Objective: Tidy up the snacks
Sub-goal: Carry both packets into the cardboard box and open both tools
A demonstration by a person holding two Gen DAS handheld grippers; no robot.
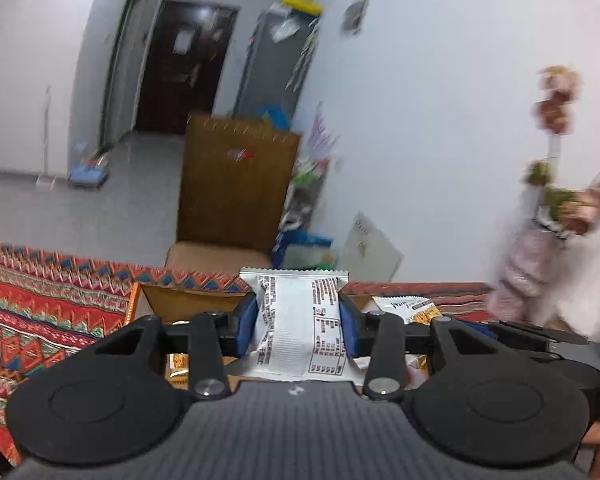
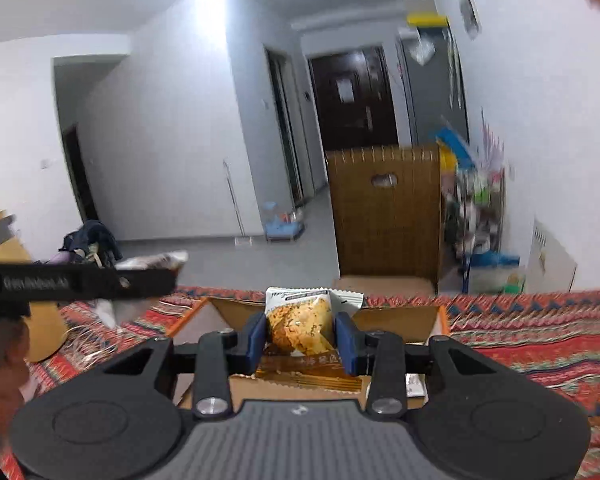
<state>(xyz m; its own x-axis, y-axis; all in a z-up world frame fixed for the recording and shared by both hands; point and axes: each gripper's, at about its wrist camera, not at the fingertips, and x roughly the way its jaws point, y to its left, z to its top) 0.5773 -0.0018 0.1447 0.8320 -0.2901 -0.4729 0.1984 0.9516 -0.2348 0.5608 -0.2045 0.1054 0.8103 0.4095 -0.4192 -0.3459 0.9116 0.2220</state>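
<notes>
**Two grippers, one snack packet each**

The left gripper (image 1: 298,322) pinches one white printed snack packet (image 1: 300,320). The right gripper (image 2: 300,340) pinches one white-and-orange pastry packet (image 2: 300,322). Both hang above one open cardboard box (image 2: 396,320) on a red patterned tablecloth (image 2: 540,328).

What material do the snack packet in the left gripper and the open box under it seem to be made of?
Snack packet: thin plastic film, probably, glossy white, with crimped zigzag ends and wrinkles where the left gripper squeezes it. Open box: cardboard, it seems, matte brown inside, with thin flaps.
</notes>
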